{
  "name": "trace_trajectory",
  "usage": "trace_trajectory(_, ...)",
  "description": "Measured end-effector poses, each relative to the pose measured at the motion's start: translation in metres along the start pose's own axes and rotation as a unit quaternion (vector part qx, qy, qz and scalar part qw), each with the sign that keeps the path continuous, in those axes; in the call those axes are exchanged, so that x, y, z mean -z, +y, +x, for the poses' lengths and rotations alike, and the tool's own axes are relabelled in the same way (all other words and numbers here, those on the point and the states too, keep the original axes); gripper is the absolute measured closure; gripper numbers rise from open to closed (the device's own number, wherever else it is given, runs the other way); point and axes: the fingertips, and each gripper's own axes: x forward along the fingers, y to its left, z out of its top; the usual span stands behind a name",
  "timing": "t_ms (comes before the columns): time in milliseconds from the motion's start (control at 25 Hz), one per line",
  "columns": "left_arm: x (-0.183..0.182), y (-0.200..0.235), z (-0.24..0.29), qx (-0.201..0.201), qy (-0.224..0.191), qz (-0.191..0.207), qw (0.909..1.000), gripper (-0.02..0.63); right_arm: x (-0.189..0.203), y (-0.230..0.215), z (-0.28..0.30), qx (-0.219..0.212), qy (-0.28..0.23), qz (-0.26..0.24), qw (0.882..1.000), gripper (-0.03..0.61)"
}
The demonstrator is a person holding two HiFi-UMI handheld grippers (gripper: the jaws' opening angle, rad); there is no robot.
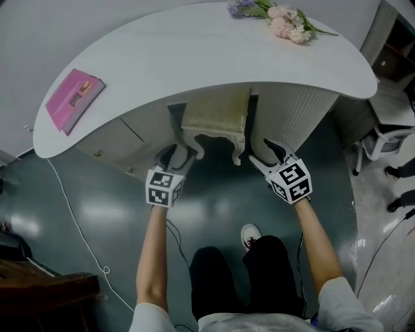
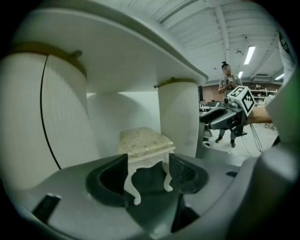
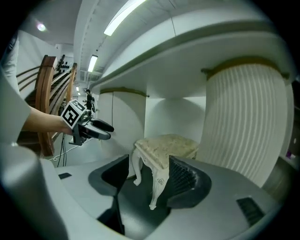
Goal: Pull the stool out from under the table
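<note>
The stool (image 1: 215, 117) is standing on the dark floor (image 1: 97, 207) in the gap between the two ribbed white pedestals (image 1: 295, 110) of the bench (image 1: 194, 52). Its pale cushioned seat is sitting just below the front edge of the bench top, and its curved white front legs are pointing toward the person.

The left gripper (image 1: 178, 155) is reaching in at the stool's front left leg with its jaws standing apart. In the left gripper view the stool (image 2: 143, 143) is showing between the dark pads of the left gripper (image 2: 147, 168), with the near leg hanging in the gap. The pads are probably not pressing on the leg, though the angle is making contact hard to judge.

The right gripper (image 1: 269, 154) is likewise holding its jaws wide at the front right leg. In the right gripper view the stool (image 3: 164, 145) is sitting between the spread jaws of the right gripper (image 3: 150, 173), with one carved leg lying close to the right-hand pad.

On the bench top a pink book (image 1: 72, 99) is lying near the left end, and a bunch of flowers (image 1: 279, 19) is resting at the far edge.
</note>
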Motion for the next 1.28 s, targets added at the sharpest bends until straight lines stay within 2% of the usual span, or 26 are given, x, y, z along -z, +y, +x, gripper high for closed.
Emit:
trace_trajectory(240,0.085,0.027,0.078,-0.036,0.022,-0.042,0.9982,0.337,0.083,-0.01,0.076,-0.011,0.016,0.029,0.999,0.296)
trace_trajectory(520,0.134,0.061,0.15,-0.06,0.053,-0.081,0.9934,0.319,0.136,-0.024,0.147,-0.005,0.05,0.04,0.998,0.291)
trace_trajectory(720,0.143,0.082,0.181,-0.075,0.053,-0.087,0.992,0.318,0.15,-0.034,0.174,0.02,0.055,0.04,0.997,0.292)
trace_trajectory(880,0.141,0.091,0.198,-0.08,0.055,-0.078,0.9923,0.319,0.151,-0.039,0.183,0.023,0.057,0.041,0.997,0.295)
trace_trajectory(920,0.141,0.092,0.2,-0.082,0.057,-0.073,0.9923,0.325,0.151,-0.041,0.183,0.024,0.058,0.038,0.997,0.298)
trace_trajectory(960,0.141,0.092,0.2,-0.083,0.058,-0.066,0.9926,0.334,0.151,-0.042,0.182,0.025,0.058,0.036,0.997,0.328)
trace_trajectory(1080,0.142,0.092,0.199,-0.079,0.056,-0.048,0.9941,0.351,0.151,-0.043,0.182,0.03,0.057,0.035,0.997,0.336)
trace_trajectory(1280,0.144,0.083,0.189,-0.067,0.057,-0.041,0.9953,0.36,0.153,-0.04,0.173,0.047,0.054,0.034,0.997,0.341)
